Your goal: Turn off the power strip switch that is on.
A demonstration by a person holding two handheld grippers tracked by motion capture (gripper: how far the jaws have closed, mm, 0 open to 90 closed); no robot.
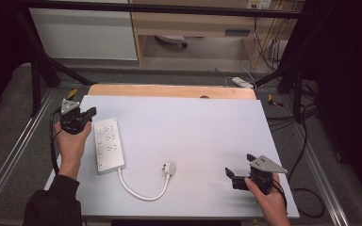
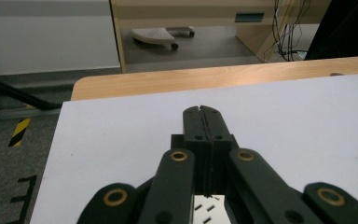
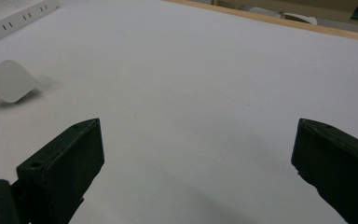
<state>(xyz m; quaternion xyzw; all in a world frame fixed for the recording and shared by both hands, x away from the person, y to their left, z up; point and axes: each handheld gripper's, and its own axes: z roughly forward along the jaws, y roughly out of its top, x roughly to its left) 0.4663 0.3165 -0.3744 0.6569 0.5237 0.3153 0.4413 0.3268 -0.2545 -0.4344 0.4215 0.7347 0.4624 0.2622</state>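
At the left of the high view, the left gripper [image 1: 86,114] sits at the counter's [image 1: 207,127] left edge, just beside the upper end of the white power strip [image 1: 108,144]. Its fingers [image 2: 200,122] are clenched together with nothing between them. The strip lies lengthwise at centre left; its cable [image 1: 139,190] curves to the plug [image 1: 168,167] near the middle. At lower right, the right gripper [image 1: 238,175] has its fingers [image 3: 70,161] spread wide, released, over bare counter.

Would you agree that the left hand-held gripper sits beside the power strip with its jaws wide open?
Not quite: the left hand-held gripper does sit beside the power strip, but its jaws are shut with nothing between them, as the left gripper view shows.
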